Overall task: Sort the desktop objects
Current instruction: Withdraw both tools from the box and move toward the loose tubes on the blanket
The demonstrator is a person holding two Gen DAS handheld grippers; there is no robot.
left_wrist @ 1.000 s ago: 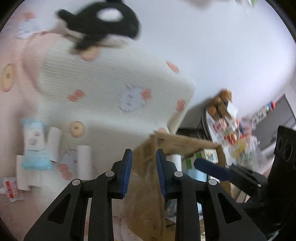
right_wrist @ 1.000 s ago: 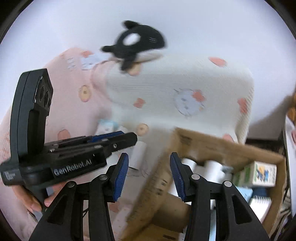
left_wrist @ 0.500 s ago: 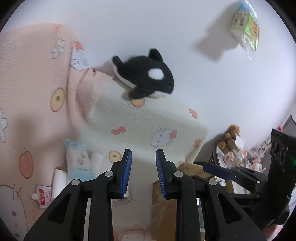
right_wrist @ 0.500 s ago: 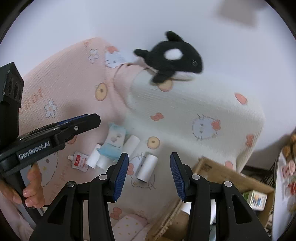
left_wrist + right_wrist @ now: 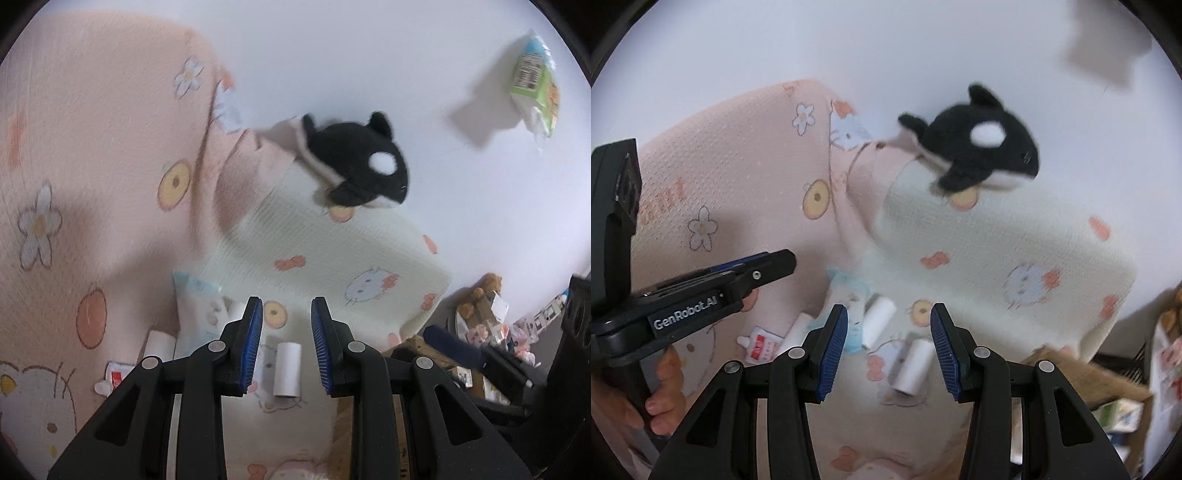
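Fingers point(image 5: 251, 343) of my left gripper point(image 5: 286, 308) stand apart with nothing between them, and my right gripper point(image 5: 888, 314) is just as empty, its blue pads set wider apart. My left hand point(image 5: 661, 391) shows at the edge of the right wrist view, wrapped round its handle.

Just beyond both sets of tips a white paper roll point(image 5: 286, 369) lies on its side on the cream printed cloth point(image 5: 332, 251). A second roll point(image 5: 877, 321) lies a little further off, touching a blue-and-white soft packet point(image 5: 195, 310). A third roll point(image 5: 798, 328) lies on the packet's other side, with a small sachet with a red label point(image 5: 759, 347) beside it. All of these are loose on the cloth, in no container.

To my right, low in both views, an open cardboard box point(image 5: 1089, 376) stands at the edge of the cream cloth. Inside it I can make out a small green-and-white carton point(image 5: 1119, 417); the rest of its contents are hidden by the rim and my fingers.

Further away the pink printed cloth point(image 5: 92, 129) rises on my left. At the back a black-and-white orca plush point(image 5: 362, 166) rests on the raised cream edge, against the white wall point(image 5: 369, 55). Higher up a clear bag of packets point(image 5: 535, 85) hangs on that wall. Far right is blurred clutter with a brown teddy bear point(image 5: 487, 288).
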